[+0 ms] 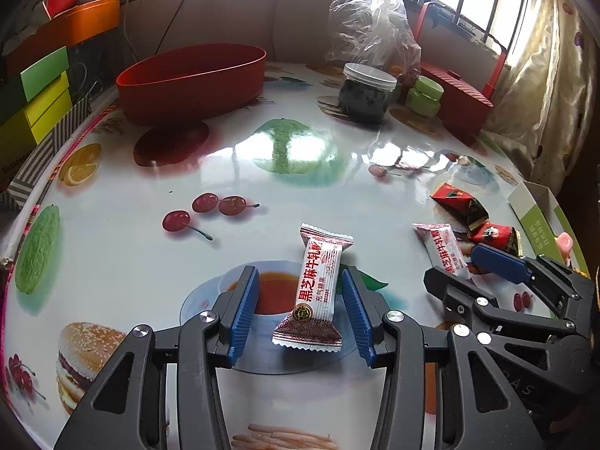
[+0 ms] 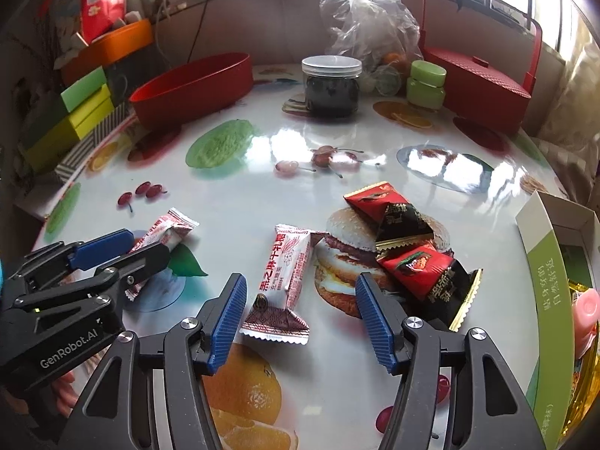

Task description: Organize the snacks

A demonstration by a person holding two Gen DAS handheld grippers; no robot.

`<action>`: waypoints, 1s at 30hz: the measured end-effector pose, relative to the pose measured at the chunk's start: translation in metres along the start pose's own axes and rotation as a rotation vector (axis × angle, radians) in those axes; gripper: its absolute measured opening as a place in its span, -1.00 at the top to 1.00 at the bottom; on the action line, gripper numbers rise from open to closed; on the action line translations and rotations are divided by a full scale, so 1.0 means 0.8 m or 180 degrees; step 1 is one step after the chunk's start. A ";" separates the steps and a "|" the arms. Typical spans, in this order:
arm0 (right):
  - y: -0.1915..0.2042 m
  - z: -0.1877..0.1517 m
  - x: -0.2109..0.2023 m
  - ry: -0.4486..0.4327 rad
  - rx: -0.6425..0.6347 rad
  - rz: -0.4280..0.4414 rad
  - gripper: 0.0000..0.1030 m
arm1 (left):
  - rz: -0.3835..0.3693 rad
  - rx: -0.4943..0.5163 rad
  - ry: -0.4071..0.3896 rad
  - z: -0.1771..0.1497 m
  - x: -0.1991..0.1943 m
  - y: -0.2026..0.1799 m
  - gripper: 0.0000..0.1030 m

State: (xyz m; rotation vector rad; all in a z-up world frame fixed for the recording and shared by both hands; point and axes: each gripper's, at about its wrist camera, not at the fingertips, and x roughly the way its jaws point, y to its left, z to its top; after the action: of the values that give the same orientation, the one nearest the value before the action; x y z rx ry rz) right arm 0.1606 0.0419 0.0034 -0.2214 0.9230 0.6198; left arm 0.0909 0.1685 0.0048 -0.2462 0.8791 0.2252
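Two white-and-red nougat candy packets lie on the printed table. My left gripper (image 1: 300,307) is open, its blue pads on either side of one packet (image 1: 315,288), which lies between them on the table. My right gripper (image 2: 300,307) is open around the other packet (image 2: 283,281), nearer its left pad. The left gripper also shows in the right wrist view (image 2: 123,249), and the right gripper in the left wrist view (image 1: 465,266). Red and black wrapped candies (image 2: 405,240) lie just right of the right gripper. A red oval bowl (image 1: 191,75) stands at the back left.
A dark jar with a clear lid (image 2: 332,86), a green jar (image 2: 426,84), a plastic bag (image 2: 369,18) and a red basket (image 2: 483,86) stand at the back. A green-and-white box (image 2: 551,285) sits at the right edge. Coloured boxes (image 1: 41,101) stack at left.
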 end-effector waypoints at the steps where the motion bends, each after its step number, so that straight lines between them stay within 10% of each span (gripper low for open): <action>1: 0.000 0.000 0.000 0.0005 0.0003 -0.0032 -0.18 | 0.0018 0.0015 0.0001 0.000 0.000 -0.001 0.09; 21: -0.012 -0.002 -0.003 -0.0025 0.0142 -0.0257 0.10 | 0.0058 0.0011 -0.0026 -0.002 0.000 -0.002 0.11; 30: -0.013 -0.002 -0.005 -0.0051 0.0153 -0.0217 0.39 | 0.0035 -0.0013 -0.0033 -0.002 -0.001 0.000 0.52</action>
State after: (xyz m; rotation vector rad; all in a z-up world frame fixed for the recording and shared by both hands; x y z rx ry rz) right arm 0.1637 0.0308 0.0048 -0.2037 0.9102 0.5353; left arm 0.0892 0.1679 0.0043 -0.2438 0.8701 0.2384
